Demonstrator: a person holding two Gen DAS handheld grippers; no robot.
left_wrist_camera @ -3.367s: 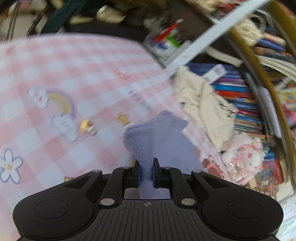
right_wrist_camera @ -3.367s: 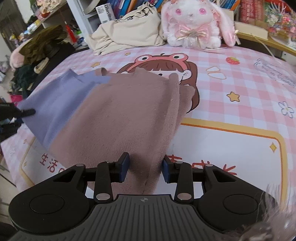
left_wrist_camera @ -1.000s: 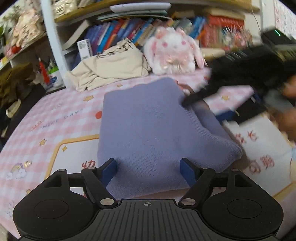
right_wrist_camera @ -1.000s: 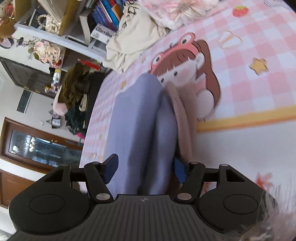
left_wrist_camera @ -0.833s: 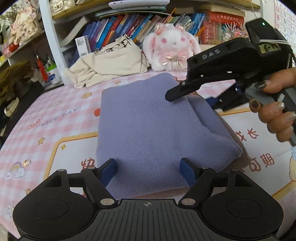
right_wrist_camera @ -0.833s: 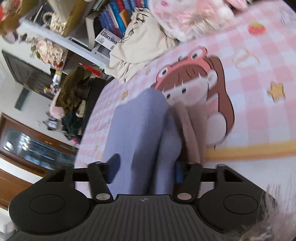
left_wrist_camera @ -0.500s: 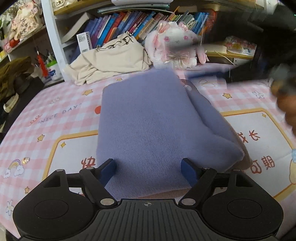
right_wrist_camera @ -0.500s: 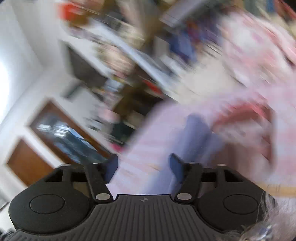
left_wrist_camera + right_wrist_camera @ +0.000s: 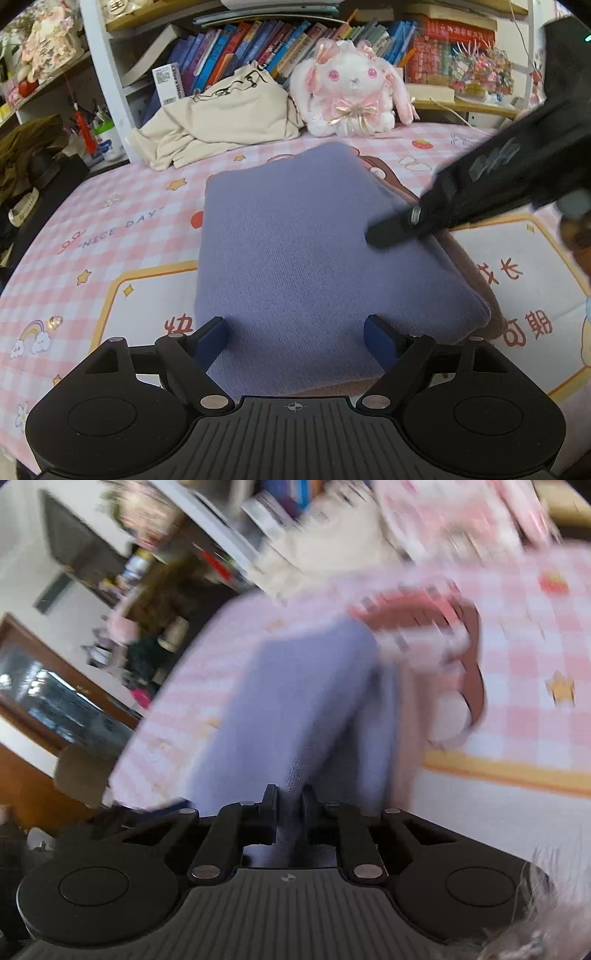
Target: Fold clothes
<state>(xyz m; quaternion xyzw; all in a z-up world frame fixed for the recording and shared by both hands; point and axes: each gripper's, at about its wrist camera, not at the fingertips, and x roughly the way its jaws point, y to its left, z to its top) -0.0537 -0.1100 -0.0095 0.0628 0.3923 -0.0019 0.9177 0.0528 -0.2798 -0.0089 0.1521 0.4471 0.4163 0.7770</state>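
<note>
The pink checked bench cover (image 9: 122,229), printed with stars, a rainbow and the words "NICE DAY", fills the lower two thirds of the left wrist view and the right side of the blurred right wrist view. On it, in the middle of the left wrist frame, lies the purple folded cloth (image 9: 303,258), a thick rectangle with a brownish-pink layer (image 9: 476,273) showing along its right edge and underneath.

Behind it, across the top of the frame, runs a bookshelf (image 9: 258,40) packed with books. A cream garment (image 9: 225,114) is heaped at upper centre-left, and just to its right sits a white and pink plush rabbit (image 9: 351,96).

The left gripper (image 9: 295,338) sits at the bottom centre, its jaws spread wide and empty, one blue pad on each side of the cloth's near edge.

The right gripper (image 9: 290,805) comes in from the right of the left wrist frame, its black tip down on the cloth's right side. In its own view the jaws are pinched together on a ridge of the purple fabric at lower centre.
</note>
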